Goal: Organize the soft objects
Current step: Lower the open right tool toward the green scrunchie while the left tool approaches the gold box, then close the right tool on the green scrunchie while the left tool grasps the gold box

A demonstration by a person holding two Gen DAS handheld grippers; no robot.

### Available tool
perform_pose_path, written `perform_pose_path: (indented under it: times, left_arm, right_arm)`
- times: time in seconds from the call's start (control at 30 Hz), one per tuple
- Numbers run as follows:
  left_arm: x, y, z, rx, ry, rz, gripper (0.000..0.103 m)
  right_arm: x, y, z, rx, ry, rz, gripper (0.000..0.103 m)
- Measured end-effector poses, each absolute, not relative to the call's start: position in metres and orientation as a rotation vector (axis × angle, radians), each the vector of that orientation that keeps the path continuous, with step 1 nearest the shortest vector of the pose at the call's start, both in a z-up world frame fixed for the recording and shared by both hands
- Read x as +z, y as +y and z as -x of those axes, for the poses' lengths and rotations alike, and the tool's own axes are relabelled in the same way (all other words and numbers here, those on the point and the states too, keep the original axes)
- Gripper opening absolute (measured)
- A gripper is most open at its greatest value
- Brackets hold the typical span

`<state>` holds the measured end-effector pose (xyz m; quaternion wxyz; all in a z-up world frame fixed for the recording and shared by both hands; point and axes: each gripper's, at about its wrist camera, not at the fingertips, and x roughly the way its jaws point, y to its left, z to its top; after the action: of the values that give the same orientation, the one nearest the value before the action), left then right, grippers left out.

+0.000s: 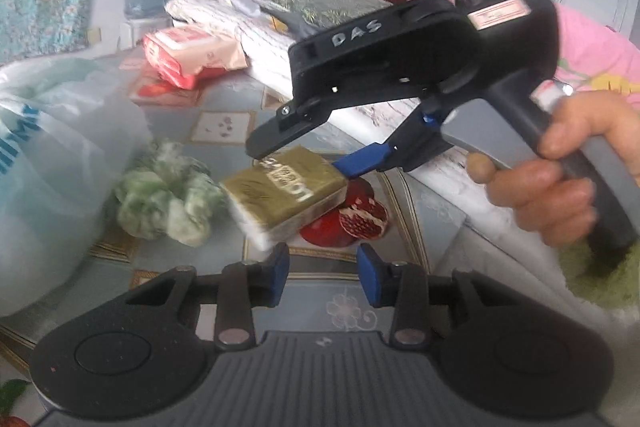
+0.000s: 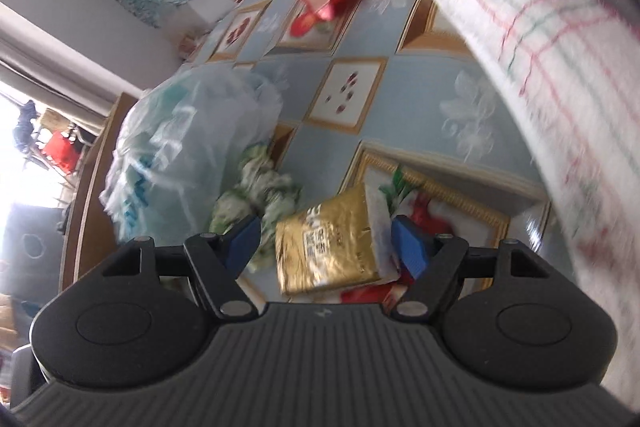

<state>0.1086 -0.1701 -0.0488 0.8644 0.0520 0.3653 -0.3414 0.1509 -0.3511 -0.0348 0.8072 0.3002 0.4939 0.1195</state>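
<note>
Right wrist view: the right gripper (image 2: 324, 247) straddles a gold pack (image 2: 332, 247) on the table (image 2: 400, 107), jaws spread, not yet pinching. The left gripper (image 1: 322, 277) hovers empty, slightly parted. Next step, likely: squeeze and lift.

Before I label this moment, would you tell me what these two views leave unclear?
- Gold packet: print unreadable in both views, motion blur.
- Plastic bag: contents hidden by cloudy film; cut by left view's edge.
- Right gripper: whether its fingers touch the packet, blurred.
- Striped cloth: extent cut by right view's edge.
</note>
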Motion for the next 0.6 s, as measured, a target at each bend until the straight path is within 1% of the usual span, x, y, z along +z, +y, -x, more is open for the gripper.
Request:
perform_pose_path:
  times: [0.1, 0.13, 0.17, 0.2, 0.33, 0.43, 0.53, 0.57, 0.6]
  left_arm:
    - [-0.05, -0.167, -0.111, -0.682, 0.778, -0.109, 0.039]
    - [-0.05, -0.164, -0.112, -0.675, 0.786, -0.103, 0.04]
    - [-0.05, -0.16, -0.113, -0.67, 0.795, -0.092, 0.043]
    - [-0.049, -0.157, -0.113, -0.666, 0.803, -0.08, 0.047]
    - [-0.048, -0.147, -0.112, -0.667, 0.833, -0.035, 0.052]
    - [-0.047, -0.146, -0.108, -0.665, 0.843, -0.025, 0.059]
    - [-0.043, -0.143, -0.105, -0.64, 0.837, -0.029, 0.069]
    - [-0.042, -0.142, -0.105, -0.629, 0.834, -0.027, 0.075]
    - [-0.04, -0.139, -0.104, -0.614, 0.83, -0.02, 0.078]
  right_arm:
    - [-0.04, -0.344, -0.141, 0.363, 1.13, -0.72, 0.073]
    - [-0.041, -0.342, -0.139, 0.398, 1.149, -0.741, 0.073]
    - [-0.038, -0.34, -0.137, 0.42, 1.15, -0.741, 0.073]
    - [-0.032, -0.34, -0.137, 0.419, 1.134, -0.72, 0.073]
    - [-0.008, -0.341, -0.146, 0.343, 1.009, -0.583, 0.073]
    - [-0.015, -0.337, -0.161, 0.358, 0.992, -0.602, 0.073]
    - [-0.035, -0.324, -0.17, 0.38, 1.069, -0.627, 0.073]
    - [-0.038, -0.321, -0.168, 0.397, 1.088, -0.638, 0.073]
    - [-0.041, -0.317, -0.166, 0.424, 1.104, -0.645, 0.073]
